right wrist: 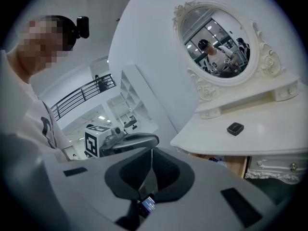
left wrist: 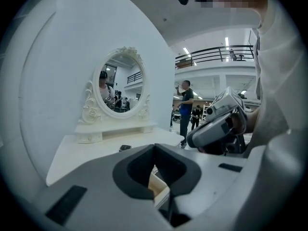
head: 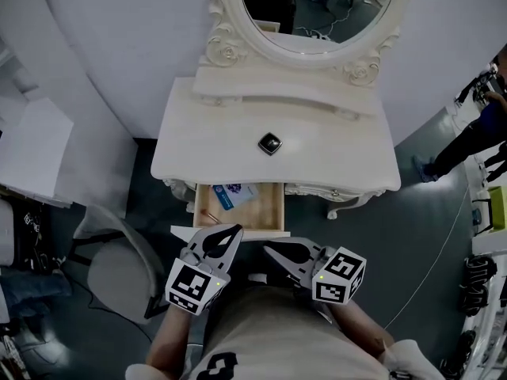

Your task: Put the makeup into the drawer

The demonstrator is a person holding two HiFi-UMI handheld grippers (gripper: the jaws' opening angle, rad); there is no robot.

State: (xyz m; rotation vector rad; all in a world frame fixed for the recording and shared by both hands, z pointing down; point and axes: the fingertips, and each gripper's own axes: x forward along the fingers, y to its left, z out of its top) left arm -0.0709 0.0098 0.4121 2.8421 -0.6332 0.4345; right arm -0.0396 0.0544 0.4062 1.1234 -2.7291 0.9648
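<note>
The left gripper has its jaws pressed fully together with nothing between them; in the left gripper view the two dark pads meet along one thin line. The right gripper is the same, its jaws closed tight and empty. Both are held level with each other in front of the person's chest. Their tips are near one another but apart, and each has its marker cube behind the jaws.

Just ahead of and below the left jaws' tips is the open wooden drawer of a white carved desk. A blue and white packet lies in the far part of the drawer. From the right jaws the drawer sits ahead and slightly to the left.

The small black square makeup compact lies flat on the desk top, beyond the drawer and well ahead of both sets of jaws, about midway between their lines. It touches neither. It appears just above the left jaws in their own view and up and to the right of the right jaws.

Past the compact stands an oval mirror in a white ornate frame. A grey chair sits out to the left of the left jaws.
</note>
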